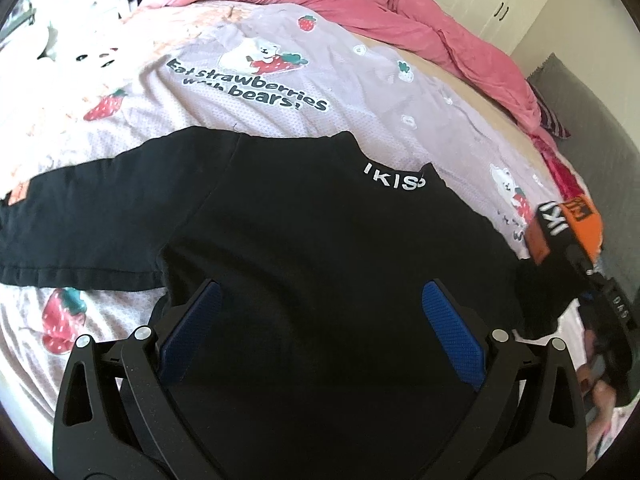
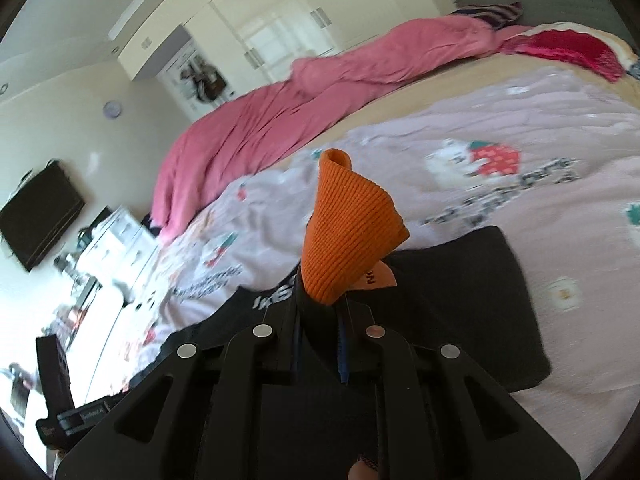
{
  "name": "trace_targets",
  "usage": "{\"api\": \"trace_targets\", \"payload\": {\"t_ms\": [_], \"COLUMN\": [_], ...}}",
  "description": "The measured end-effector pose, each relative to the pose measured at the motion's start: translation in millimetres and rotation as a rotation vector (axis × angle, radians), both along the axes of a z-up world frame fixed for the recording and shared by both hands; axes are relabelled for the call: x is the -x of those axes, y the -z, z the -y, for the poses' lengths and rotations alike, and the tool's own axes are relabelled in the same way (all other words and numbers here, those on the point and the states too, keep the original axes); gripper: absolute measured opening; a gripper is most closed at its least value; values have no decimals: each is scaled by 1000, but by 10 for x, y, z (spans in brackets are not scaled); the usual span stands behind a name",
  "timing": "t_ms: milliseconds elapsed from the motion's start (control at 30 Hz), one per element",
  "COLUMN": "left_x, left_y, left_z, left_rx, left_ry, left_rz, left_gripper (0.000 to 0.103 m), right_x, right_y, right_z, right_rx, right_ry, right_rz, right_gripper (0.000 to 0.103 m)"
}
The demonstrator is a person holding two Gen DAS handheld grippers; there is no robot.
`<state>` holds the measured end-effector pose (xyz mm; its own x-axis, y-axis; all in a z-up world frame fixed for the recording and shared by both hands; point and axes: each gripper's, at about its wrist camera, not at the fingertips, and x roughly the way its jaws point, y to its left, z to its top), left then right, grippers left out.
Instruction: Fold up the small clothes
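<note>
Lying across the bed, on its strawberry-print sheet, is the black top w/ white lettering at the collar. Body is spread flat; one sleeve runs out flat to the left of the left wrist view, and the other sleeve, w/ an orange ribbed cuff, is lifted off the sheet at the far right. A pink quilt is bunched along the far side, well apart from the top.

Handling, as a judgement: light, soft knit, no stiffness, so it'll drape and sag from any pinch point and drag wrinkles if pulled across the sheet. Not fragile, not slippery against textured pads. Best holds are probably doubled edges: cuff, hem, shoulder seam, collar. The ribbed cuff is thicker and grips well.

Right hand-held gripper: jaws nearly together, pinched on the cuff end of the sleeve; orange rib stands up out of the pads in a cone, black cloth trailing below. An orange label shows beside the cuff.

Left hand-held gripper: jaws spread wide over the lower body of the top, blue pads either side, nothing clamped. Whether the tips touch the cloth, can't tell.
</note>
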<state>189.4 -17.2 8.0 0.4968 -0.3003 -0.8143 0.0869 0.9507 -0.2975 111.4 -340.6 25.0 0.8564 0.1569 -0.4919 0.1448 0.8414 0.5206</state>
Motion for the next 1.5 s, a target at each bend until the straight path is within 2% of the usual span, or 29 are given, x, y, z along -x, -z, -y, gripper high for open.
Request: {"api": "trace_targets", "payload": {"t_ms": [167, 233, 567, 633, 667, 700, 733, 800, 933, 1133, 1300, 1367, 1500], "left_x": [-23, -34, -98, -112, -116, -114, -117, -131, -166, -212, -216, -233, -290], "left_y": [-29, -25, 82, 107, 124, 137, 159, 221, 360, 563, 712, 792, 810], "left_z": [-141, -215, -410, -420, -429, -442, -448, -437, -325, -28, 202, 280, 395], "left_rx": [39, 82, 172, 182, 194, 207, 222, 244, 292, 396, 415, 400, 366], "left_ry": [-4, 4, 5, 6, 1, -5, -12, -11, 17, 83, 105, 93, 83], "left_rz": [5, 3, -31, -37, -38, -35, -33, -43, -89, -180, -233, -263, -262], "left_gripper": [95, 95, 95, 95, 95, 94, 93, 92, 73, 57, 56, 56, 56], "right_x": [-164, -231, -462, -474, -469, -450, -424, -346, -161, 175, 408, 455, 552], "right_y": [50, 86, 285, 312, 318, 310, 300, 265, 229, 299, 324, 323, 347], "right_z": [-383, -524, -1020, -1097, -1126, -1150, -1155, -1139, -1003, -664, -452, -407, -327], "right_rx": [30, 41, 61, 58, 52, 39, 27, 9, 30, 17, 10, 14, 28], "right_ry": [-60, -82, -177, -203, -217, -234, -243, -252, -211, -102, -50, -39, -16], "right_rz": [-24, -37, -85, -80, -74, -65, -56, -30, -32, -78, -98, -105, -120], "right_gripper": [12, 12, 16, 22, 30, 43, 55, 56, 56, 59, 60, 61, 63]}}
